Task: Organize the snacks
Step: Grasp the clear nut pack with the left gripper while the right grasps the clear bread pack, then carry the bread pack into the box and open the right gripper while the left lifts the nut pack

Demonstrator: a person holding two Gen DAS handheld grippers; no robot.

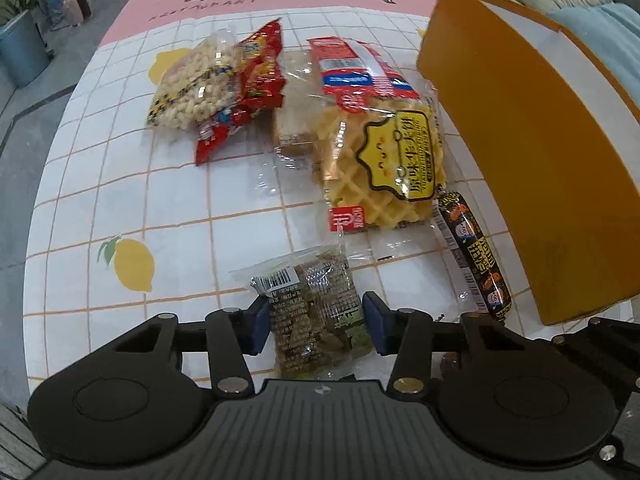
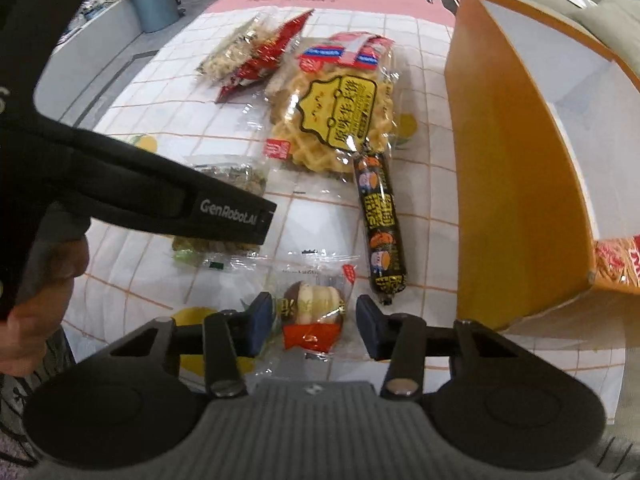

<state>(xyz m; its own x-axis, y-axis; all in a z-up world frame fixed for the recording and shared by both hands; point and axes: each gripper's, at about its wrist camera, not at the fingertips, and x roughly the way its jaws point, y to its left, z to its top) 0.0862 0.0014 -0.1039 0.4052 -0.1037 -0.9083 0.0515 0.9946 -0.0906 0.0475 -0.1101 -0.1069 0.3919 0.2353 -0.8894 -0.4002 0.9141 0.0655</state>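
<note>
Two grips closing just left of the orange box [image 2: 516, 184]: my left gripper [image 1: 316, 322] pinches the brown snack packet [image 1: 312, 312], my right gripper [image 2: 316, 324], half-open, straddles the wrapped cake [image 2: 314, 312]—squeeze gently, lift straight.

Left hand-held gripper [image 1: 316, 326] pads squeeze a brown snack packet [image 1: 312, 316].

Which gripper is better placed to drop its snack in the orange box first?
Right, probably. The right gripper straddles the small cake pack with the orange box just beside it. The left gripper, around the green pack, sits farther off.
</note>
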